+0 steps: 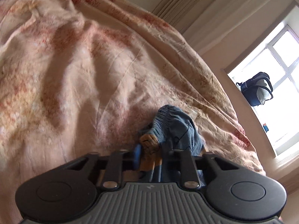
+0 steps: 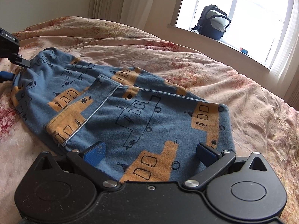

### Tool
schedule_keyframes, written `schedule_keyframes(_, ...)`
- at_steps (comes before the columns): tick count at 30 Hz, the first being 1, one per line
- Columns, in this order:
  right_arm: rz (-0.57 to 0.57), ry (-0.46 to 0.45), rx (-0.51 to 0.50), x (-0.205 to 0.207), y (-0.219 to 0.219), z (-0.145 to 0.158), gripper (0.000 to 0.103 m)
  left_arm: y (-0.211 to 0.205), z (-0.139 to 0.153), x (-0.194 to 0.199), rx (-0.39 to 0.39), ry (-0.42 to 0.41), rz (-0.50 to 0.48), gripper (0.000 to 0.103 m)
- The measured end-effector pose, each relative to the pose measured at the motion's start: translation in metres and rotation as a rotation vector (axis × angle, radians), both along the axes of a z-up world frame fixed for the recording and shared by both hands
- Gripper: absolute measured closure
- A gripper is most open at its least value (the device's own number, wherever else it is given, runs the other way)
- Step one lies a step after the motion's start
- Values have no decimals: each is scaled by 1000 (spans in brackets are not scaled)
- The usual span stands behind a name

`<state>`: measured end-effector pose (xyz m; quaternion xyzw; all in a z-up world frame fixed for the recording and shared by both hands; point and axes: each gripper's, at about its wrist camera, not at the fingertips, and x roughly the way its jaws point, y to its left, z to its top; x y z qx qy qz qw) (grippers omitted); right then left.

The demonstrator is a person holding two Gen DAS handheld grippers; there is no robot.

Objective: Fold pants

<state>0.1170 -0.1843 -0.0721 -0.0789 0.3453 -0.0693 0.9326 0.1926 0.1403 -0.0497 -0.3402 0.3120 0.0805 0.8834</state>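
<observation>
Small blue pants (image 2: 130,112) with orange and black truck prints lie on the bed, one part folded over another. My right gripper (image 2: 151,151) is open, its blue pads on either side of the near end of the pants, just above the cloth. My left gripper (image 1: 151,155) is shut on the waistband end of the pants (image 1: 173,127), which bunches up between its fingers. The left gripper also shows in the right wrist view (image 2: 16,63) at the far left end of the pants.
The bed carries a rumpled pink floral cover (image 1: 84,71). A dark backpack (image 2: 213,22) sits on the windowsill under a bright window (image 2: 252,9). Beige curtains (image 2: 119,1) hang behind the bed.
</observation>
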Motion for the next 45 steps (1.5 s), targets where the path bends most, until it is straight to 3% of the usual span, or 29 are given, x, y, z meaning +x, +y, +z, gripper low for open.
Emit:
schedule_keyframes(5, -6, -5, 1, 0, 1, -2, 1, -32, 19, -3, 248, -85, -75, 86)
schedule_keyframes(9, -6, -6, -3, 0, 2, -2, 1, -40, 20, 9, 366, -117, -111, 87)
schedule_keyframes(13, -6, -6, -3, 0, 2, -2, 1, -17, 2, 23, 221, -47, -84, 87)
schedule_keyframes(16, -5, -8, -1, 0, 2, -2, 1, -8, -2, 18, 161, -40, -61, 87)
schedule_keyframes(20, 2, -18, -12, -1, 3, 2, 1, -26, 8, 12, 248, -101, -93, 88)
schedule_keyframes(24, 76, -102, -70, 3, 10, 23, 1, -21, 3, 15, 224, -57, -75, 88)
schedule_keyframes(27, 173, -86, -87, 46, 11, 44, 1, -8, -8, 20, 131, 1, -42, 87)
schedule_keyframes(31, 324, -5, 119, 138, 17, 72, 6, 0, -15, 19, 54, 2, -11, 83)
schedule_keyframes(33, 381, 38, 261, 185, 25, 79, 13, 3, -19, 16, 18, 2, 19, 80)
schedule_keyframes(35, 450, 66, 344, 221, 41, 84, 32, 3, -24, 14, -8, -5, 35, 80)
schedule_keyframes(40, 669, 224, 340, 262, 99, 81, 38, 1, -24, 12, 0, -33, 44, 82)
schedule_keyframes(43, 719, 273, 245, 268, 123, 69, 39, 1, -25, 12, 0, -30, 48, 82)
schedule_keyframes(45, 720, 305, 247, 271, 126, 59, 49, 0, -24, 11, 5, -25, 47, 82)
